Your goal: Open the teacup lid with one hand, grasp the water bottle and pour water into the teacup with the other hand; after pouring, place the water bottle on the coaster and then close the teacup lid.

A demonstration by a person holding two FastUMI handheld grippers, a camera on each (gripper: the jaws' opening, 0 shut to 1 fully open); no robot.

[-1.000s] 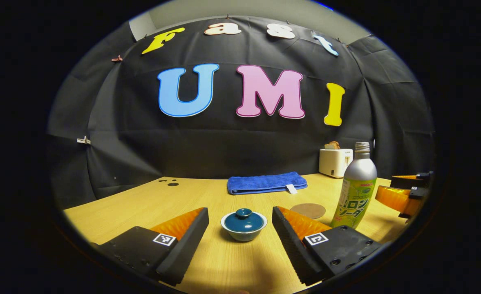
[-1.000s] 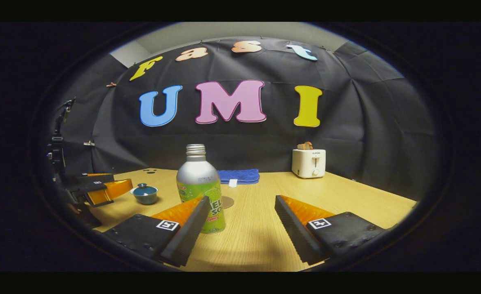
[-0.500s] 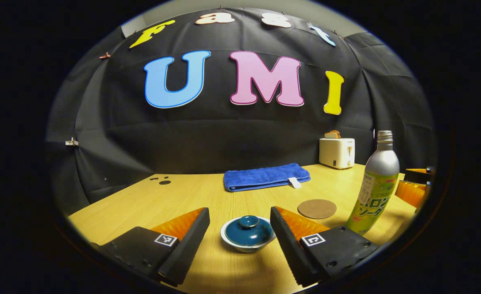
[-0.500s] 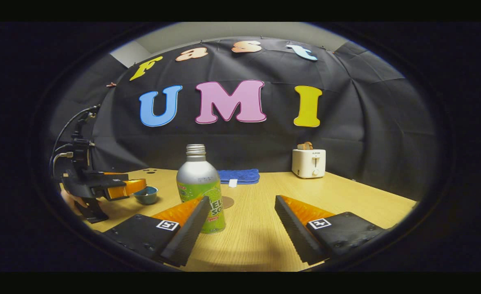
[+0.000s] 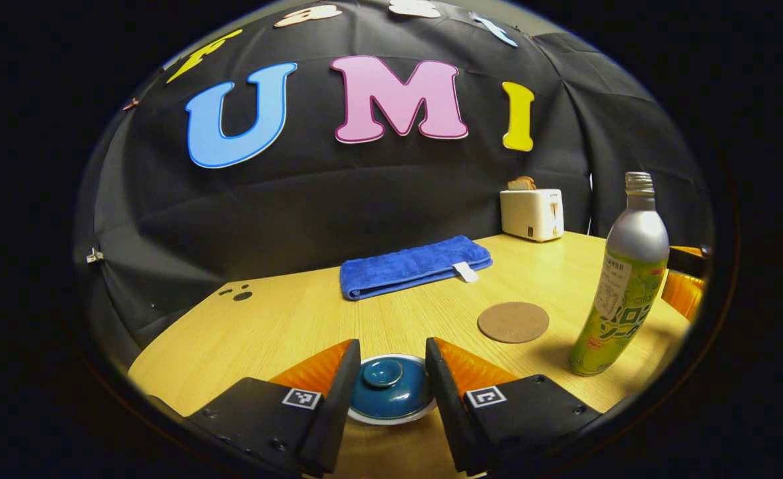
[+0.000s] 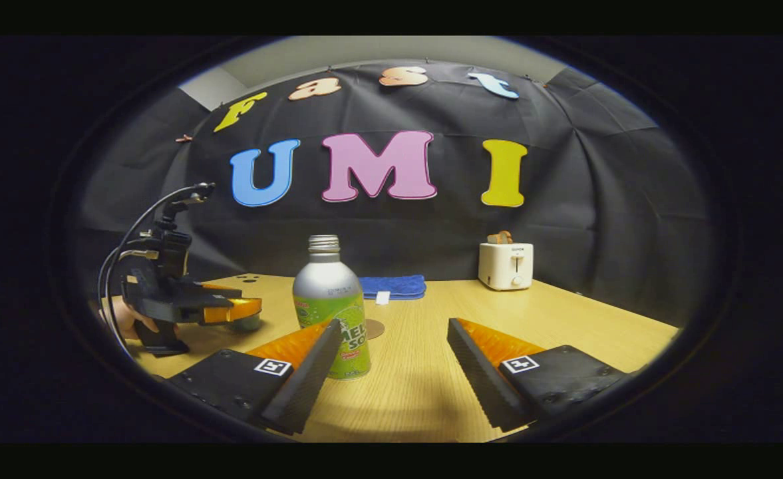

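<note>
Left tongs (image 5: 384,392) moved forward, teacup lid (image 5: 384,386) between fingers

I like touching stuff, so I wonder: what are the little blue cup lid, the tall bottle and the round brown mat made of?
Teacup lid: probably glazed ceramic, since it is glossy teal with light glints.
Water bottle: likely metal, given its matte silver shoulder and threaded neck, with a printed green wrap.
Coaster: maybe cork or fibreboard, because it looks flat, dull and brown without shine.

Left gripper (image 5: 386,386) straddling lidded teacup (image 5: 390,398), coaster (image 5: 513,322) beyond, water bottle (image 5: 621,279) upright at right
</note>
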